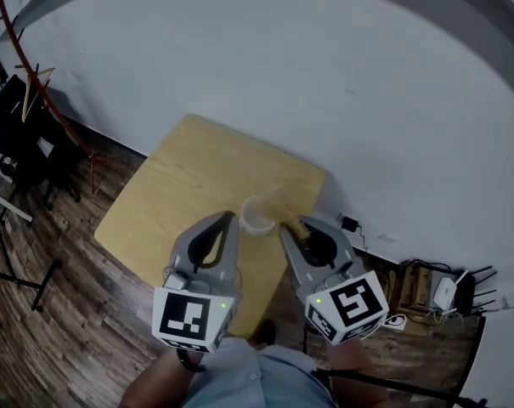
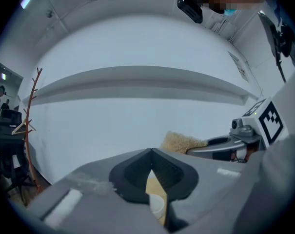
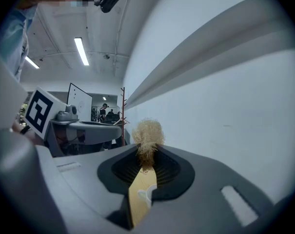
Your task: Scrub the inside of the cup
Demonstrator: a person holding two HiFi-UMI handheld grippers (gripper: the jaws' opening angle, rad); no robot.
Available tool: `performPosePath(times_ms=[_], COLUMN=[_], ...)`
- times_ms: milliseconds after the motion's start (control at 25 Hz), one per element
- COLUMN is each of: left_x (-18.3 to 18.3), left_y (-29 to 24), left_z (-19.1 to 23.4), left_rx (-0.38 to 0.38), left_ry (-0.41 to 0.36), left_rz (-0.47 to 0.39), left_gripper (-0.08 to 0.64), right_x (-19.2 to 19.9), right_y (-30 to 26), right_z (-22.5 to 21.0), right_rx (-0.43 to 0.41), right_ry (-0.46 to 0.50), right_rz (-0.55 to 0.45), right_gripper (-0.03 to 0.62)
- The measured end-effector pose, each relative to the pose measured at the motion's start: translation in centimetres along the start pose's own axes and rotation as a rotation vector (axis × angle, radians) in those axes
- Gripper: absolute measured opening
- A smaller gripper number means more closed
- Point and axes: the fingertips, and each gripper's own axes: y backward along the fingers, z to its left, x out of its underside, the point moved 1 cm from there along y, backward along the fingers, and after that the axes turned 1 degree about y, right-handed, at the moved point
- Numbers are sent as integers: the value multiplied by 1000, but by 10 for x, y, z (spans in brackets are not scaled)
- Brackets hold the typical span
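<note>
Fingers of the left gripper were clenched tip to tip with nothing seen between them, pointing level above the tabletop. Cup appeared to stand upright on the tabletop, mouth up, between the two grippers in the head view and lower than both. Right gripper fingers were clamped on a tan fibrous scrubber, its tuft sticking out past the tips, near the cup rim in the head view. My read: the cup looked unsecured, so scrubbing as-is would likely shove or tip it. Better to open the left, pinch the near wall, then lower the scrubber through the mouth and twist against the inner wall with light pressure.
</note>
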Motion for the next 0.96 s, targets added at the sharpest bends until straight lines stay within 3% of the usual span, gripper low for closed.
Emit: performPosePath(times_ms=[960], left_x=[-4], left_y=[-2], left_z=[-9], left_rx=[19], left_ry=[3], left_rz=[0], left_gripper=[20], right_x=[2], right_y=[1], right_z=[-3], right_rx=[22], right_ry=[-8], right_rz=[-6], right_gripper=[63])
